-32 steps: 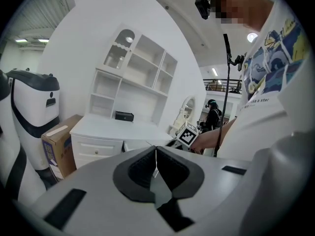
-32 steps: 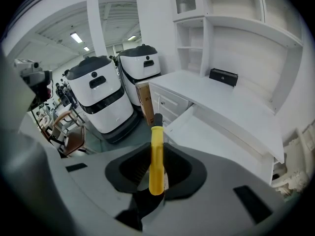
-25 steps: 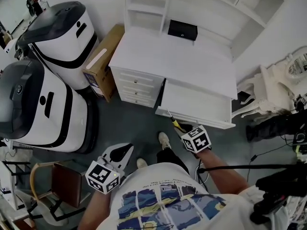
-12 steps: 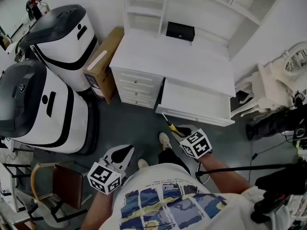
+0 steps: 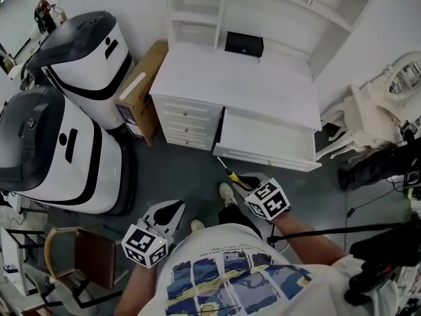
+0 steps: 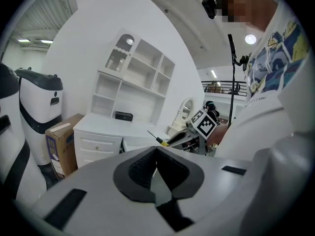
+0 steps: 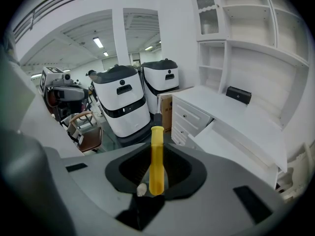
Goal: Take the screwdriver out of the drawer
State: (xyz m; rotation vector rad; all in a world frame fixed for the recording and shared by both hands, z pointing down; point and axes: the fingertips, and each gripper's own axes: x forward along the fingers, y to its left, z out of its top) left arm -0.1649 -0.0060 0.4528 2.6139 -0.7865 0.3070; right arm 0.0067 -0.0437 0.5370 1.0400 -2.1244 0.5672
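Squarely between the right tongs (image 5: 248,184) sits the screwdriver (image 7: 156,159), tip apparently pointing outward.

White short-sleeve T-shirt (image 5: 223,268), blue and yellow painted print panels on the front, thin line of dark text above them. Dark legwear (image 5: 232,217), white shoes (image 5: 225,192). Left gripper (image 5: 173,209) and right gripper (image 5: 245,182): white plastic shells, black textured pads (image 6: 140,168), each with a black-and-white square-marker cube (image 5: 143,245).

Bright even indoor light, ceiling strip lamps (image 7: 98,42) glowing, soft shadows, fisheye bending, dark vignetted corners
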